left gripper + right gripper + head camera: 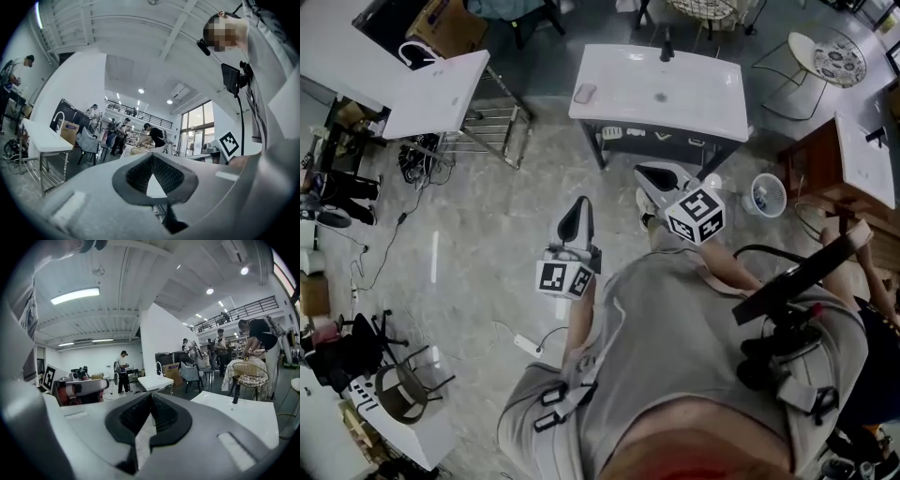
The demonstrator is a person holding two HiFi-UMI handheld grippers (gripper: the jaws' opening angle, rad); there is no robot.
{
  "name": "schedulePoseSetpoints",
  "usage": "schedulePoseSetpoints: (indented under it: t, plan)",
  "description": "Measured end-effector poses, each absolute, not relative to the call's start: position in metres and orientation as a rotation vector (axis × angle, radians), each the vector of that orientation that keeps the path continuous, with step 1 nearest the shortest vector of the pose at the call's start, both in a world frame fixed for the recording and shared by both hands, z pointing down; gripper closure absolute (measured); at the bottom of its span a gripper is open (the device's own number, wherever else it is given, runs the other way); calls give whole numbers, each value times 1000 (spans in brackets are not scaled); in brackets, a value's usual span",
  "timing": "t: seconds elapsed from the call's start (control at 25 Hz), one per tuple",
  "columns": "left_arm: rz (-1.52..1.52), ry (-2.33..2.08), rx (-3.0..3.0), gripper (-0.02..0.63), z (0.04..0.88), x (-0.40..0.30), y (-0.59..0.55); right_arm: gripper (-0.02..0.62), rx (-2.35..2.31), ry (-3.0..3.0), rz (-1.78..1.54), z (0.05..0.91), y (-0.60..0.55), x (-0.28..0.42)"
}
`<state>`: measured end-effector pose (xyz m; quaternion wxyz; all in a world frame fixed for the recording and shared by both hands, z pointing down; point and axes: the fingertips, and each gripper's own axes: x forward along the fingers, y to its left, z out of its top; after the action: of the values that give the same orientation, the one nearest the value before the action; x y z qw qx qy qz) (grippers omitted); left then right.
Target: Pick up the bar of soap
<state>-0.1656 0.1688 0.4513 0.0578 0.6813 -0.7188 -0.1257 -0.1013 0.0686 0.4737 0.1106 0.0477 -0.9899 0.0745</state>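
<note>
A small pale bar, the soap (585,93), lies near the left end of a white table (675,103) ahead of me. Both grippers hang in the air short of that table. My left gripper (578,206) points toward it, its dark-padded jaws shut with nothing between them; in the left gripper view (152,155) the tips meet. My right gripper (664,176) is closer to the table's front edge. Its jaws (151,396) also stand together and hold nothing. The soap does not show in either gripper view.
A black upright object (667,49) stands at the table's far edge. A second white table (441,94) stands at the left, a white bucket (766,195) and a wooden cabinet (825,169) at the right. Cables (384,253) trail on the floor. Several people stand in the background (152,136).
</note>
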Motion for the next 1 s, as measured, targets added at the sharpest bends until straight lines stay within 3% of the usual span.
schedulePoseSetpoints:
  t: [0.52, 1.0]
  plan:
    - [-323, -2259, 2005, 607, 423, -242, 52, 593, 108, -2896, 325, 480, -69, -179]
    - [-180, -2368, 1802, 606, 451, -323, -87, 592, 167, -2927, 340, 489, -234, -224]
